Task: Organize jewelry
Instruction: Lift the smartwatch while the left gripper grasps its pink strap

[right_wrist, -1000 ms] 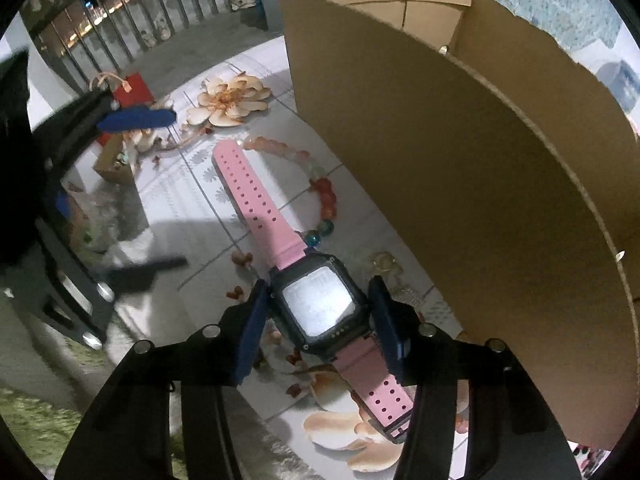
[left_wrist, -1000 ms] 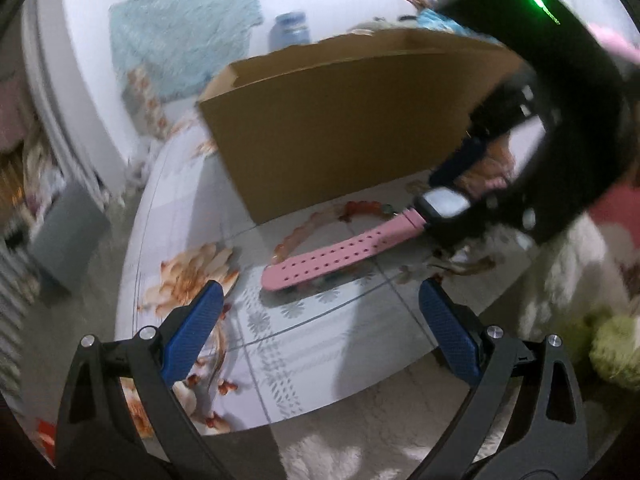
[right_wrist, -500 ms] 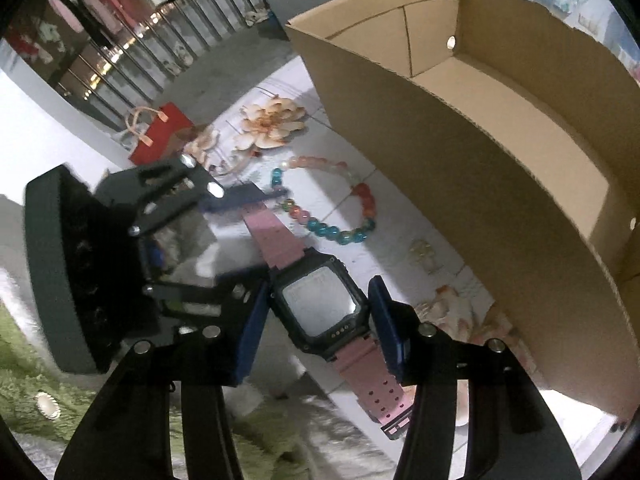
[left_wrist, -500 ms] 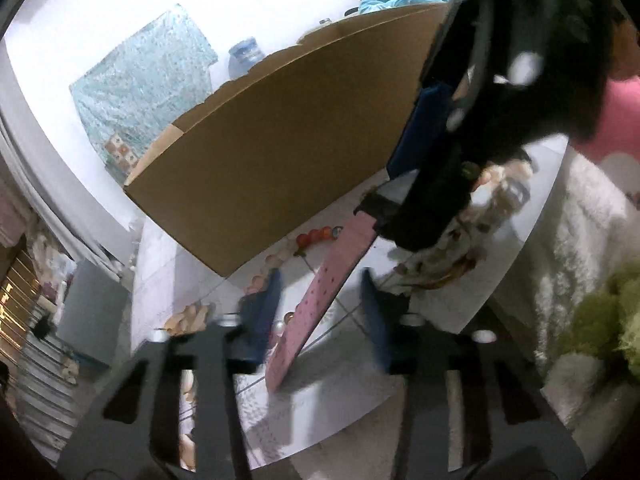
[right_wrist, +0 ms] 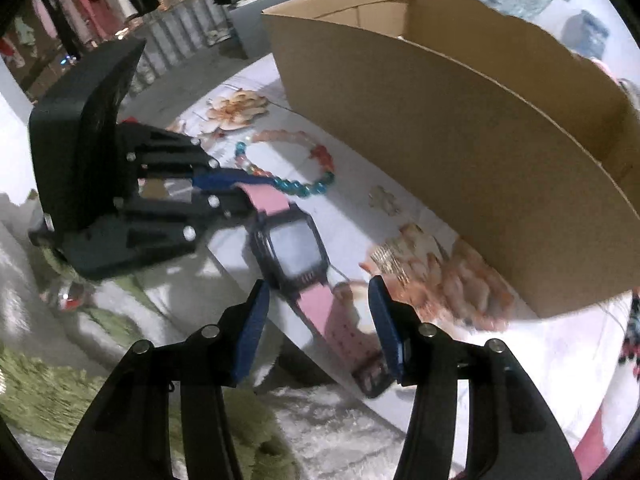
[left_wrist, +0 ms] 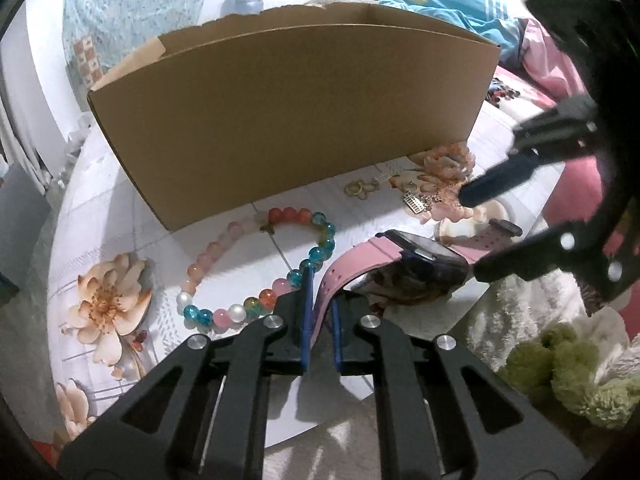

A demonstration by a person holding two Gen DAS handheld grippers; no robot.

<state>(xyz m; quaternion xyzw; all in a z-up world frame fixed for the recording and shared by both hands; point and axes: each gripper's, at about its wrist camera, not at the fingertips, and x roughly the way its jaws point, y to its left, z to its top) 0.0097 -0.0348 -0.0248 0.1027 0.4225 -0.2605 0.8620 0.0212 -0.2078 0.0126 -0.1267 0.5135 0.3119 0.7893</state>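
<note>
A pink-strapped watch (left_wrist: 420, 252) with a dark square case lies at the near table edge. My left gripper (left_wrist: 320, 304) is shut on its long strap end, blue pads pressing both sides; the right wrist view shows that grip (right_wrist: 240, 184) too. My right gripper (right_wrist: 318, 312) stands open around the short strap end, pads clear of it, the watch case (right_wrist: 296, 252) just ahead of its tips. The left wrist view has this gripper (left_wrist: 472, 232) at the right. A multicoloured bead bracelet (left_wrist: 286, 214) lies flat beside the strap.
A large open cardboard box (left_wrist: 288, 120) stands behind the jewelry on the flower-patterned tabletop (left_wrist: 140, 208). Small gold charms (left_wrist: 360, 189) (left_wrist: 414, 202) lie near its front wall. A white fluffy rug and green plush (left_wrist: 568, 372) lie below the edge. A person sits far back.
My left gripper came in from wide open and shut on the pink strap. The right gripper slid back off the watch case, which was between its pads and now lies ahead of them.
</note>
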